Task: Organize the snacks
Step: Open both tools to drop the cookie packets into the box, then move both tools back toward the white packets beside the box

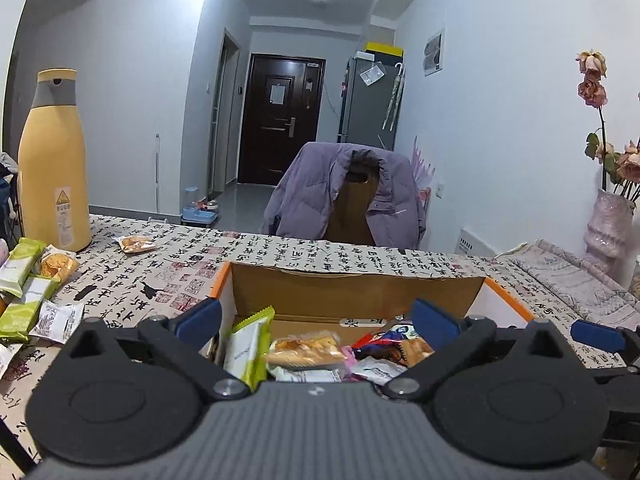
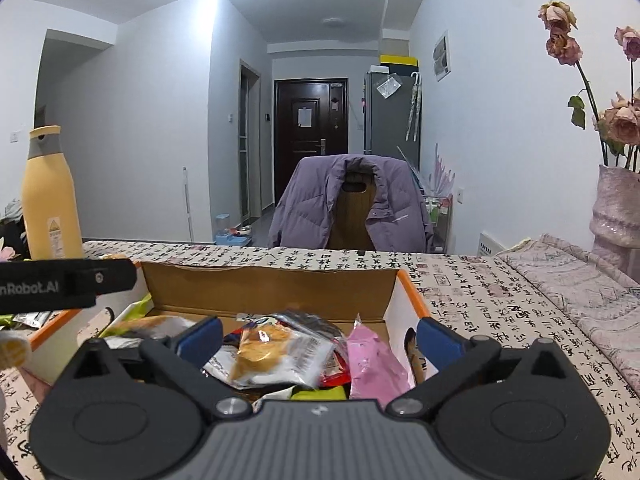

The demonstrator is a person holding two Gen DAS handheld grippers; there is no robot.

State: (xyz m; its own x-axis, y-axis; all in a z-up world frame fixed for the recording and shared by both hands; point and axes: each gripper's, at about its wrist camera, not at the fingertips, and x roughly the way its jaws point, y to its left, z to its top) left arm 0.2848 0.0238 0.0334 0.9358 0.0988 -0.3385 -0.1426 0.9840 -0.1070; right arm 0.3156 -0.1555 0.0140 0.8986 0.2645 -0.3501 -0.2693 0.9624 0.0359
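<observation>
Two wide-open blue-padded fingers of the left gripper (image 1: 316, 322) are held over the brown cardboard box with orange edges (image 1: 356, 292); nothing is gripped. Loose green snack packets (image 1: 24, 292) are seen far left on the table, their long sides pointing away, nearer this hand.

From the right gripper (image 2: 318, 338), also open and empty, only the box's snacks are shown; the left pile is mostly hidden.
</observation>
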